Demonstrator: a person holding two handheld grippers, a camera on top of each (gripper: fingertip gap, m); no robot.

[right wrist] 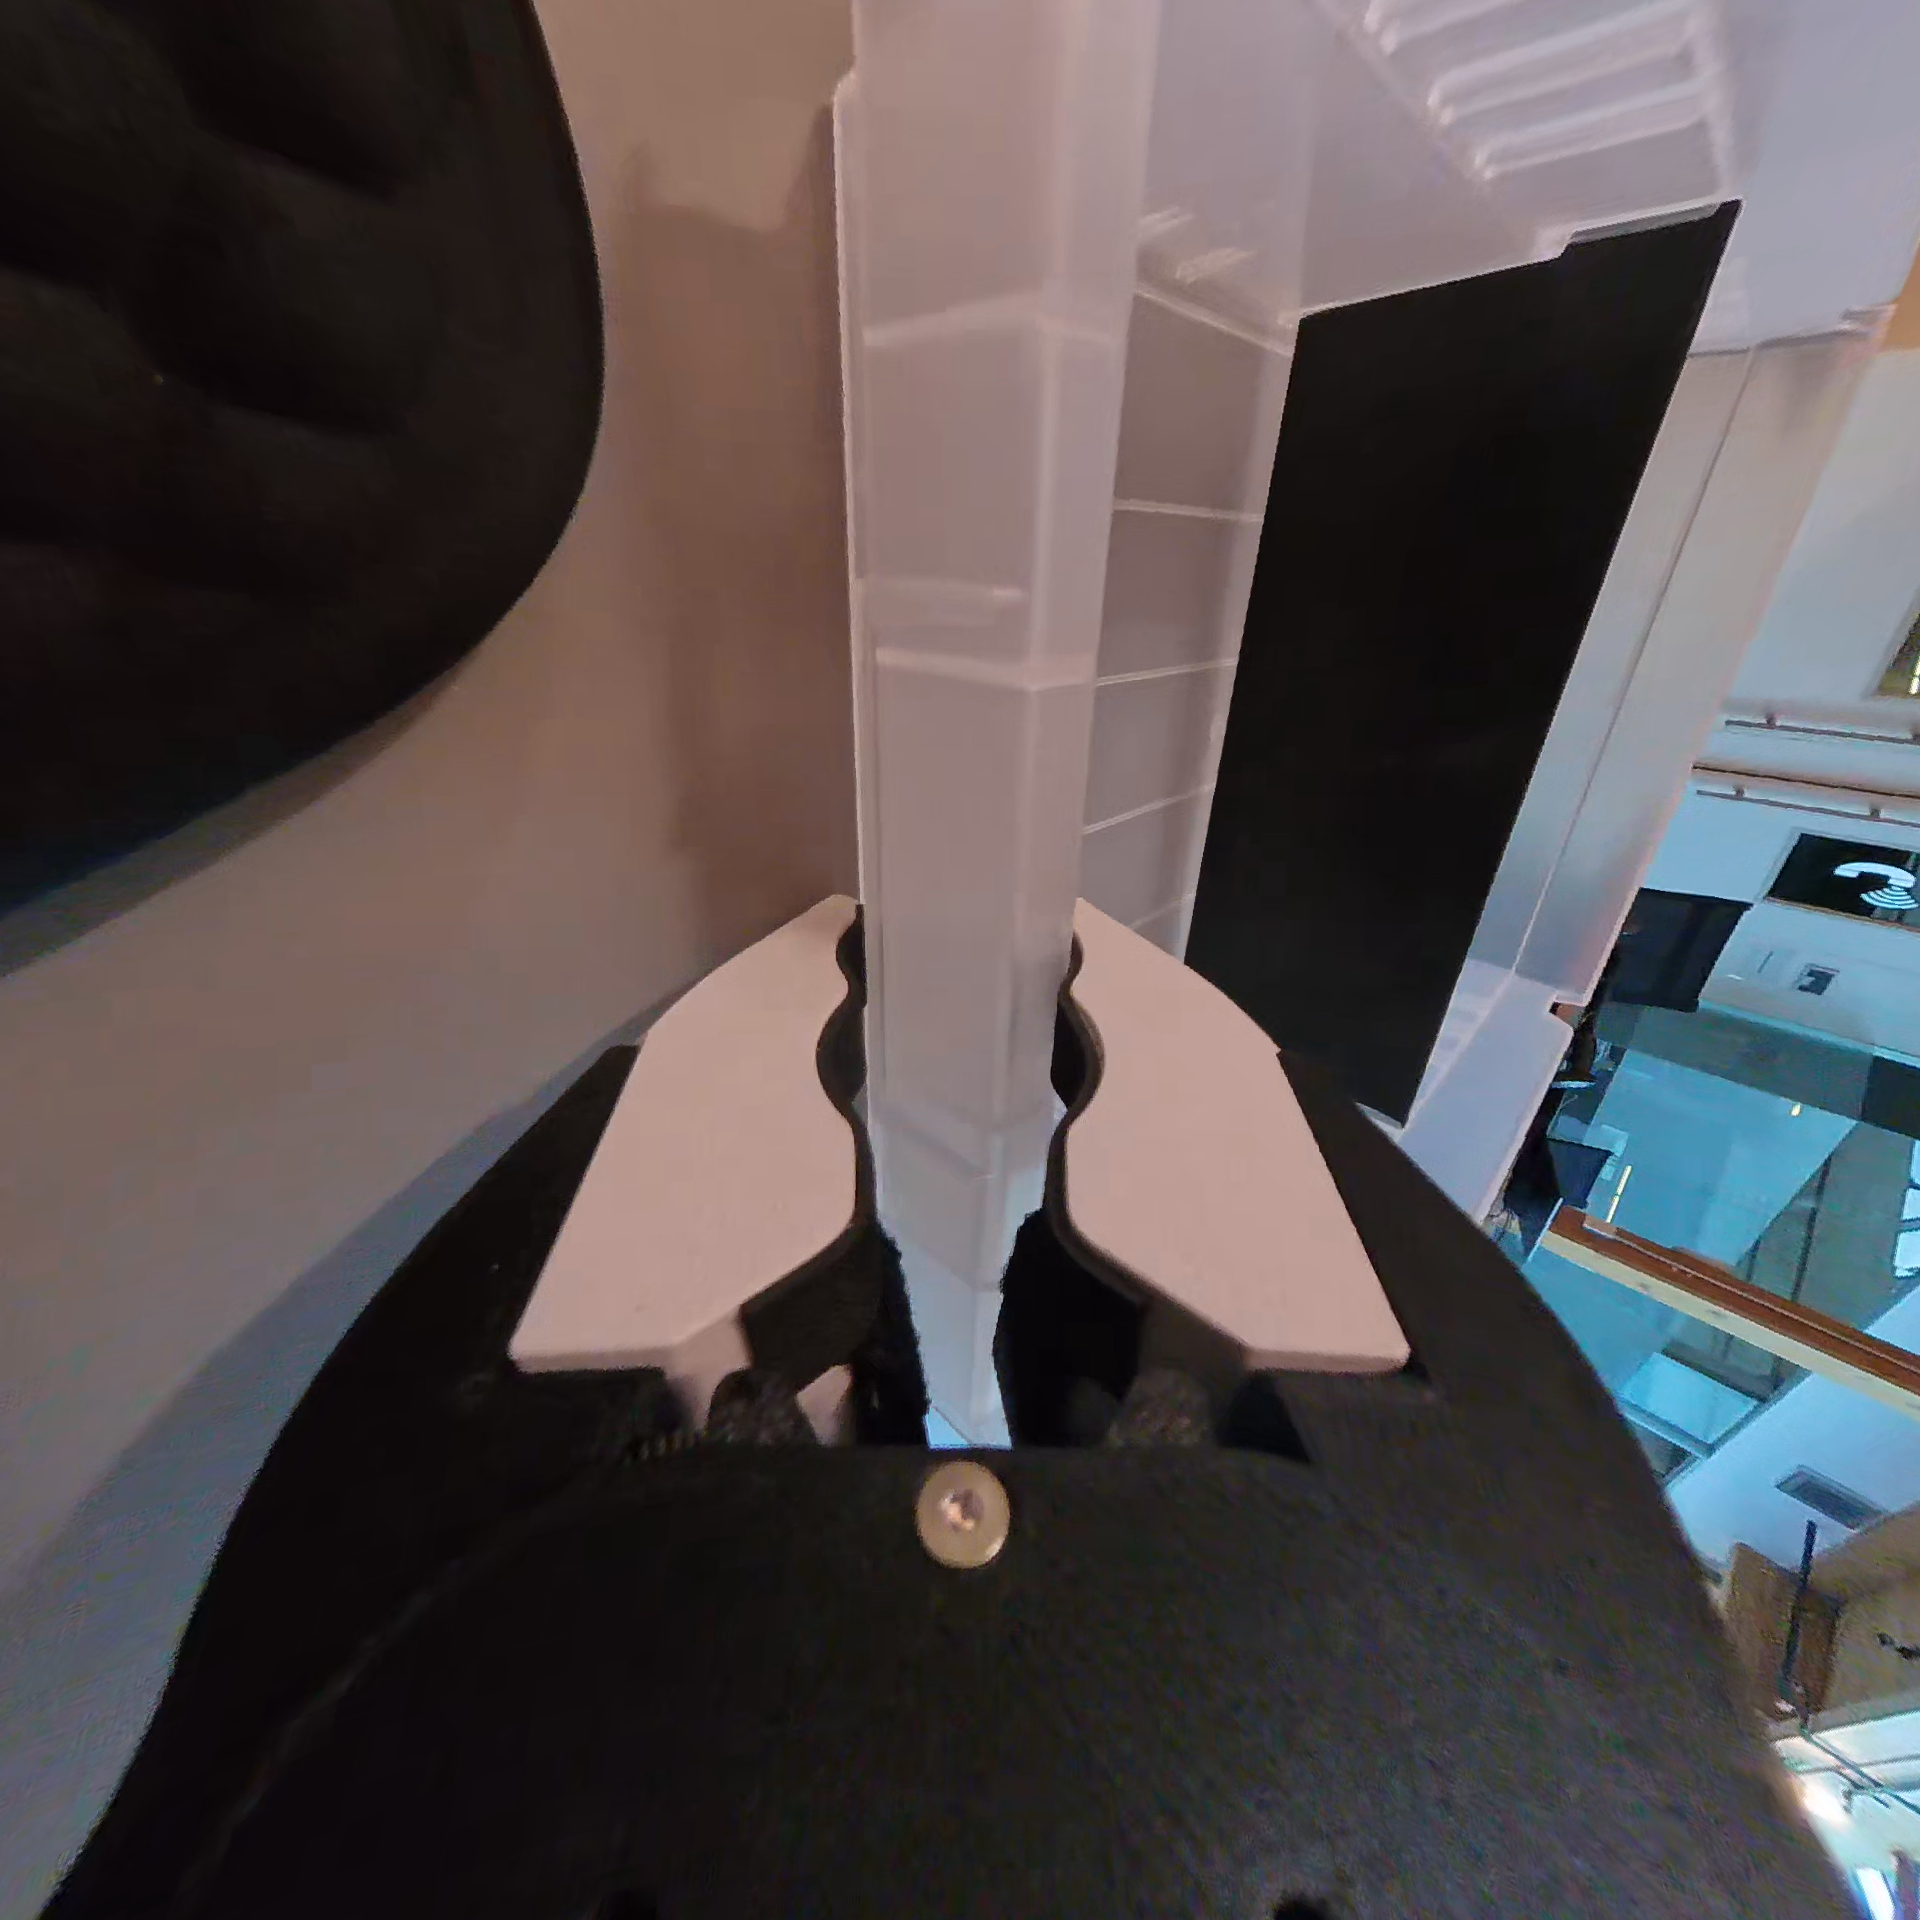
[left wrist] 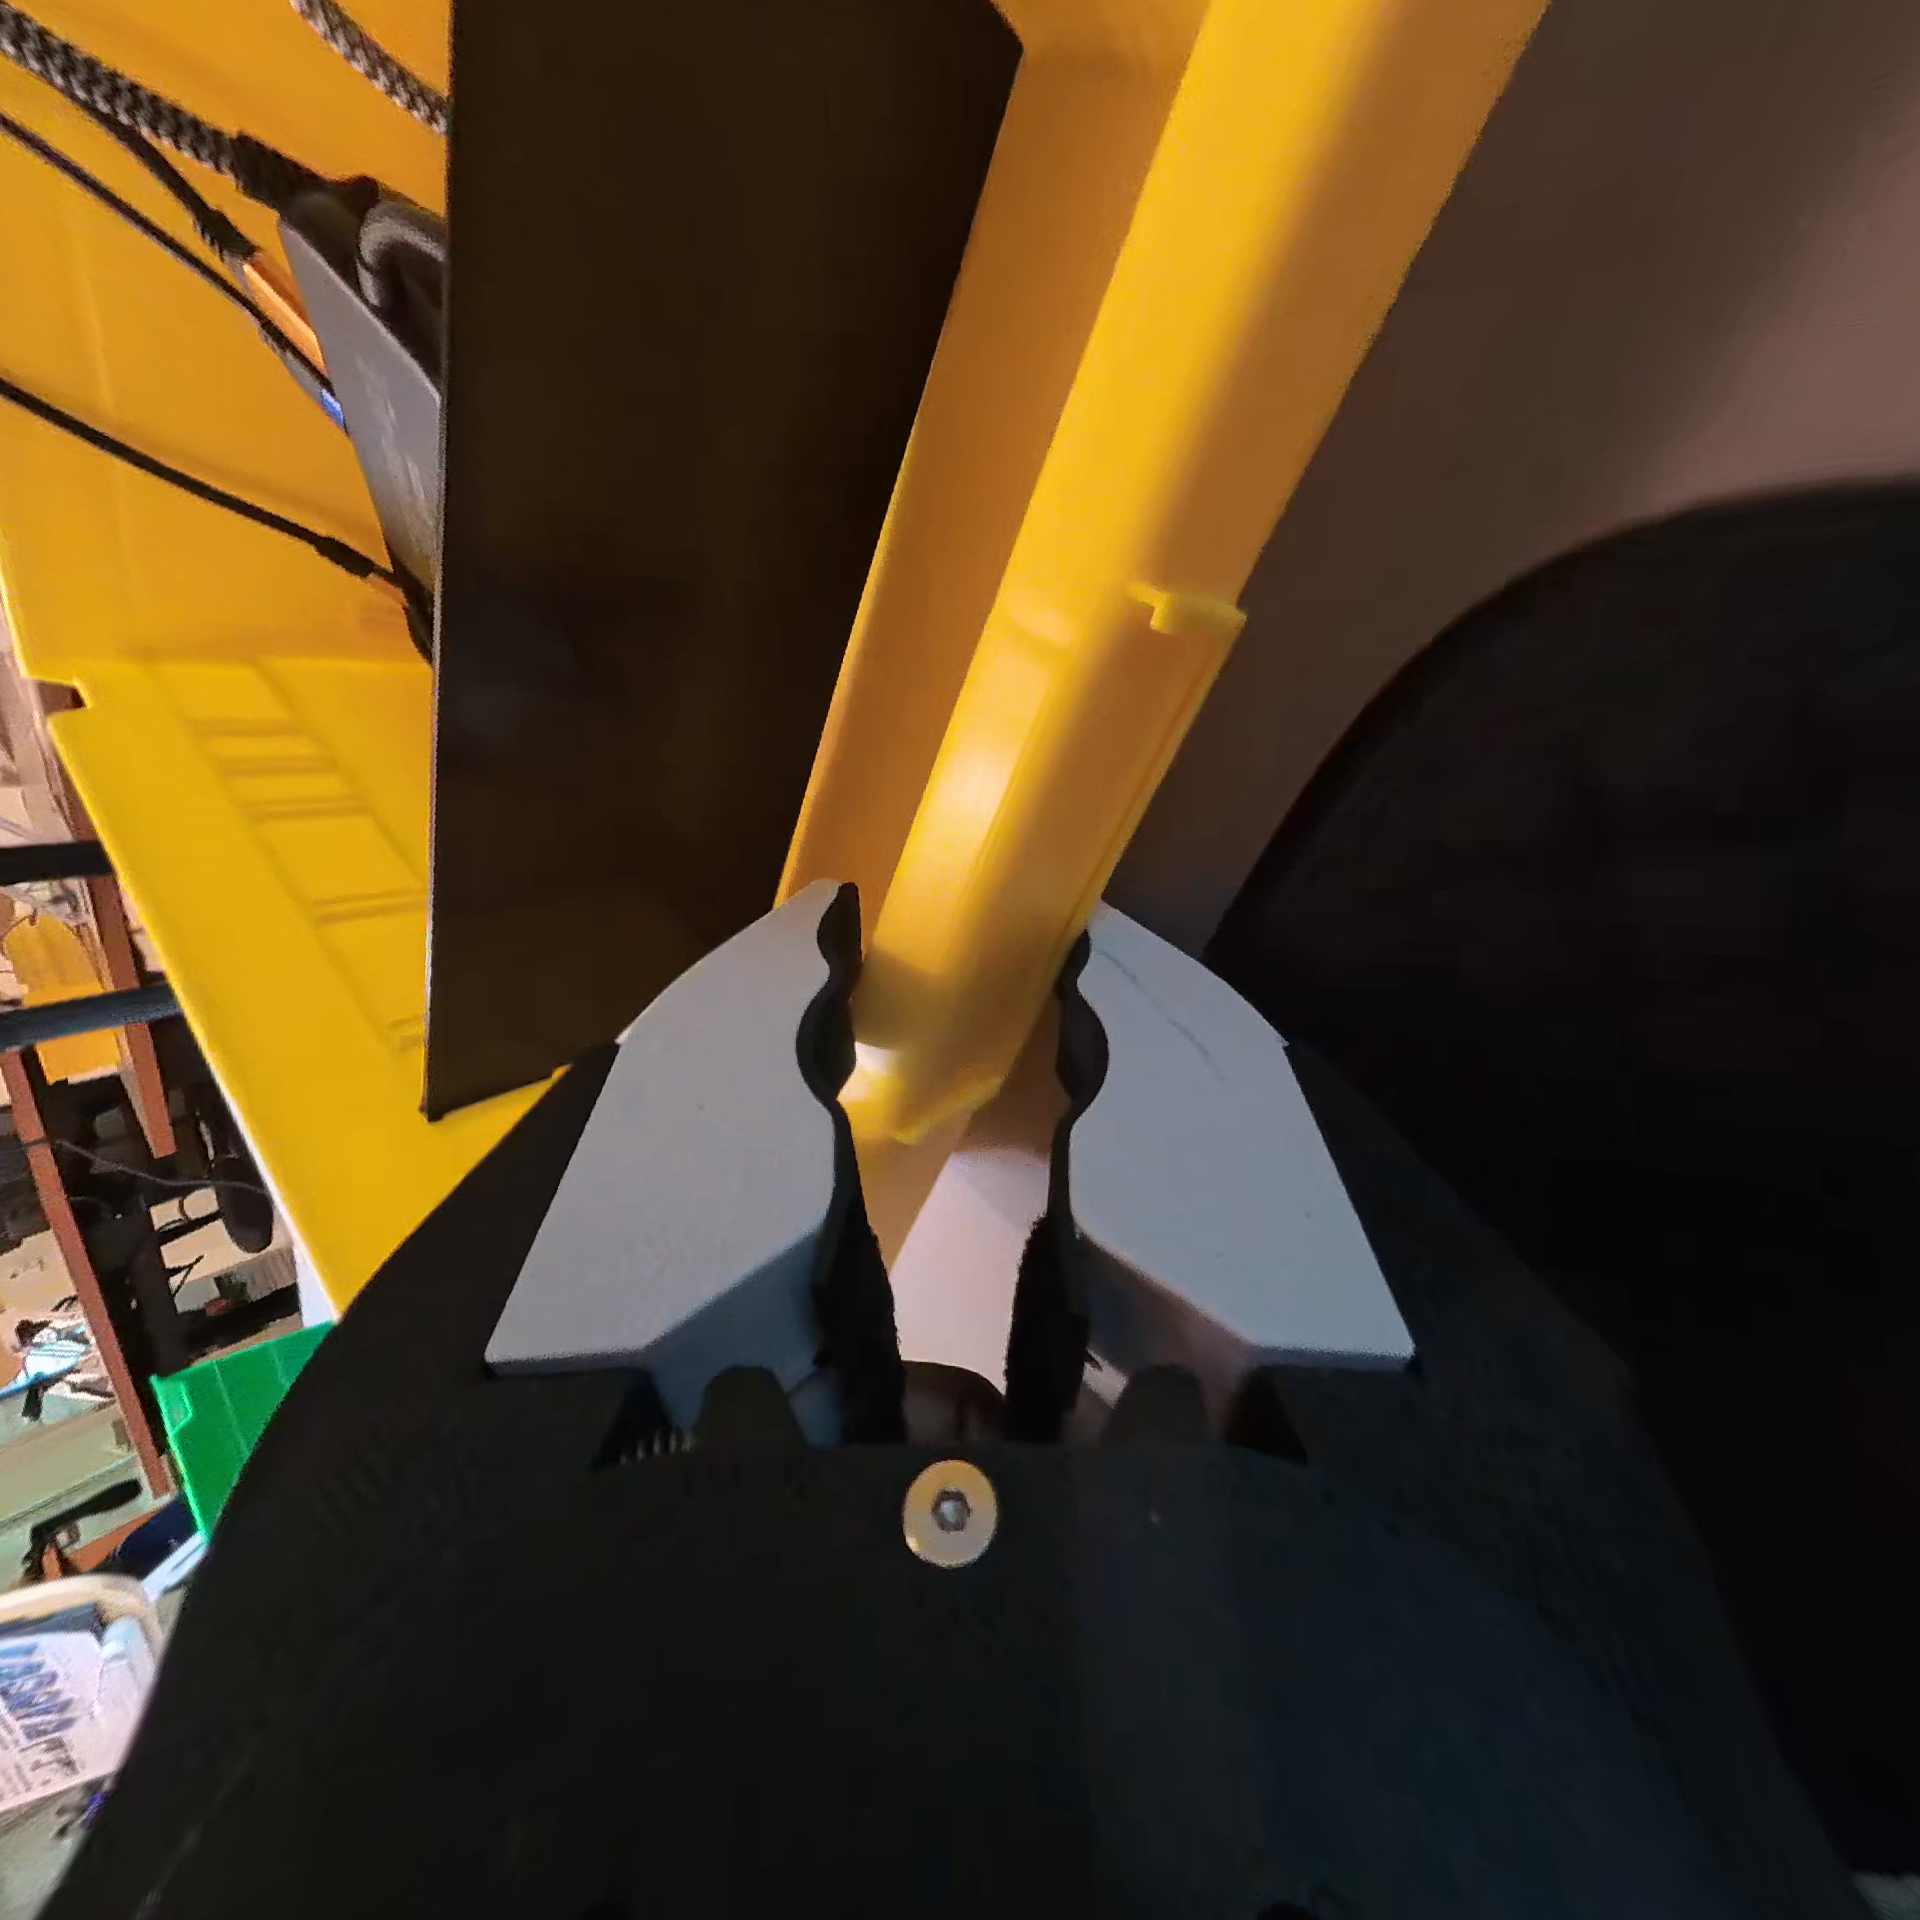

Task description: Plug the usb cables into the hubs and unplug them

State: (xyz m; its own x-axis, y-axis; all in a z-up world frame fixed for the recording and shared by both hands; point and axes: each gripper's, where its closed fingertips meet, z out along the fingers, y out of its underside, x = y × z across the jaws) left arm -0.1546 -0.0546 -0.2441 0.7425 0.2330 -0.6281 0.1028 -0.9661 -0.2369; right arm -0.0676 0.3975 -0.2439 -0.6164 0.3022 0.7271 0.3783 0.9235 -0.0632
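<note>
My left gripper (left wrist: pixel 961 925) is shut on the rim of a yellow plastic bin (left wrist: pixel 1143 520) and grips its edge near a corner. Inside the bin, at the upper left, a grey hub (left wrist: pixel 384 416) lies with black-and-white braided cables (left wrist: pixel 156 135) running to it. A black panel (left wrist: pixel 707 520) stands in the bin and hides part of the hub. My right gripper (right wrist: pixel 961 935) is shut on the rim of a translucent white bin (right wrist: pixel 977 520). This bin also holds a black panel (right wrist: pixel 1455 623). No hub or cable shows in the right wrist view.
A large black rounded shape lies between the two bins, at the right of the left wrist view (left wrist: pixel 1610 1039) and the left of the right wrist view (right wrist: pixel 260 416), on a grey surface (right wrist: pixel 312 1039). A green crate (left wrist: pixel 229 1423) sits at the lower left. A railing (right wrist: pixel 1714 1320) and an open hall lie beyond the white bin. The gap from one gripper's tips to the other's is roughly 45 centimetres.
</note>
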